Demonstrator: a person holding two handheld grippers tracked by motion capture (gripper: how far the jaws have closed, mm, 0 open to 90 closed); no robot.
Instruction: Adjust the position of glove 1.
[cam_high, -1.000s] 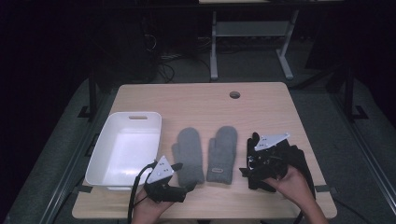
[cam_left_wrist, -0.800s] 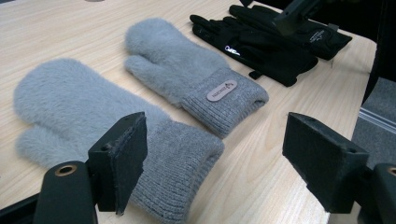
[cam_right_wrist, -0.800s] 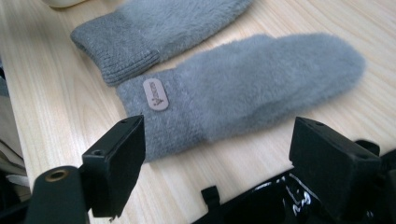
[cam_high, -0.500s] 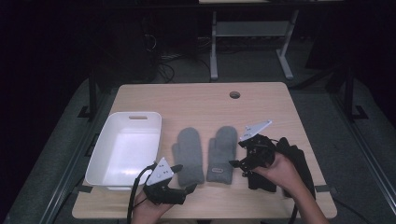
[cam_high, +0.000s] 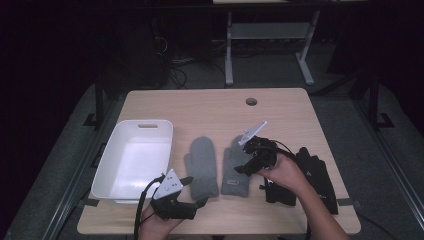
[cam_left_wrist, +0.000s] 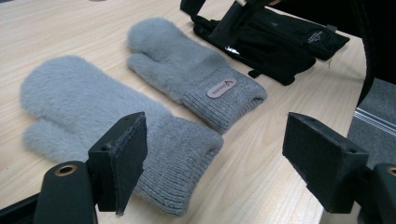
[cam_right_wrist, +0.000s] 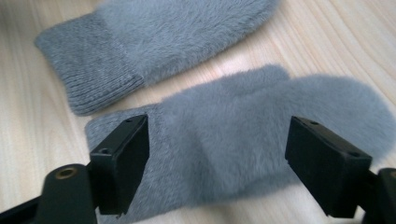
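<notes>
Two grey mittens lie side by side at the middle of the tabletop (cam_high: 210, 105), cuffs toward the person. Furthest left stands a white bin (cam_high: 135, 160), near the tabletop's left edge. Next comes the left gripper (cam_high: 192, 192), low at the near edge just before the left mitten (cam_high: 202, 165), its jaws spread wide with nothing between them; the left gripper view shows that mitten's ribbed cuff lying just beyond them. The right mitten (cam_high: 237, 167), with a small label on its cuff, has the right gripper (cam_high: 247, 167) poised over it, jaws wide apart and straddling its fuzzy body. Furthest right lie black gloves (cam_high: 312, 172).
</notes>
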